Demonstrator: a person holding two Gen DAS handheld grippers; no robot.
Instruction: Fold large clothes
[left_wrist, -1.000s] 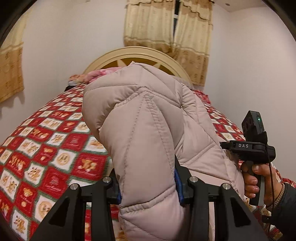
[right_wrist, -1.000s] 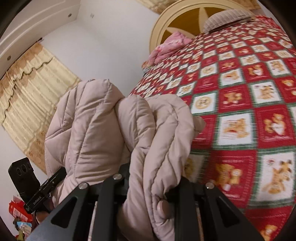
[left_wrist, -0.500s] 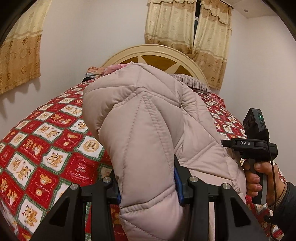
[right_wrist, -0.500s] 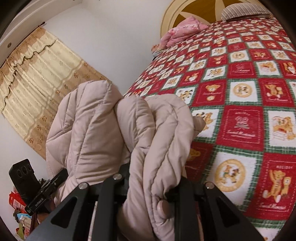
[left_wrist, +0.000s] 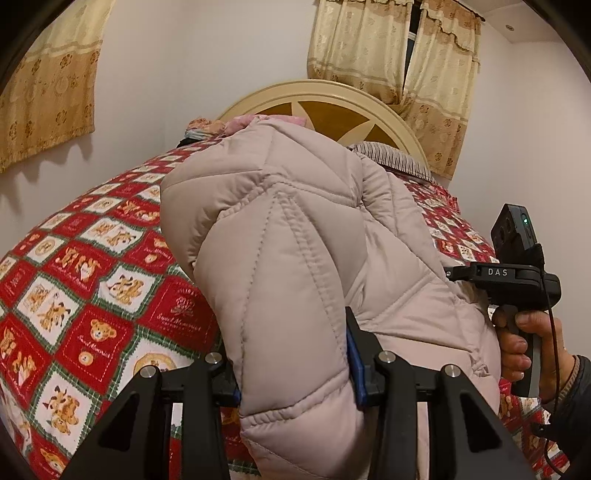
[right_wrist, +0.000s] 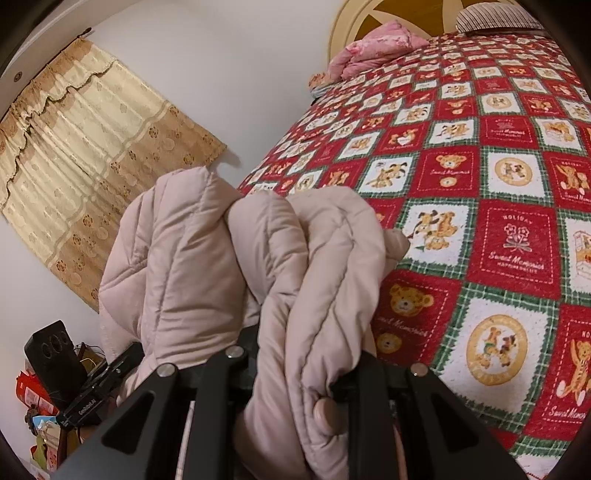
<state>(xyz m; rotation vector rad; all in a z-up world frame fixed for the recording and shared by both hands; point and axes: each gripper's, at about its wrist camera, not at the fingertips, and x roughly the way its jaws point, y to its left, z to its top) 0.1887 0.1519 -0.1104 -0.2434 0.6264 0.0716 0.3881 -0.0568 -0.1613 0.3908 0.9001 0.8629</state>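
A pale pink quilted puffer jacket (left_wrist: 288, 258) hangs between both grippers above the bed. My left gripper (left_wrist: 295, 362) is shut on a thick fold of it; the fingertips are buried in the fabric. My right gripper (right_wrist: 295, 369) is shut on another bunched part of the jacket (right_wrist: 314, 258). The right gripper's body and the hand on it show at the right of the left wrist view (left_wrist: 517, 280). The left gripper's body shows at the lower left of the right wrist view (right_wrist: 85, 402).
The bed has a red, green and white bear-patterned quilt (right_wrist: 498, 221), also in the left wrist view (left_wrist: 85, 280). A cream and gold rounded headboard (left_wrist: 325, 107), a pink pillow (right_wrist: 373, 51) and a striped pillow (right_wrist: 491, 18) are at the far end. Curtains (right_wrist: 85, 166) hang on the walls. Clutter (right_wrist: 37, 406) sits at the floor's left.
Both grippers have tilted and lowered toward the bed with the jacket held; more of the quilt shows now. The grips have not changed.
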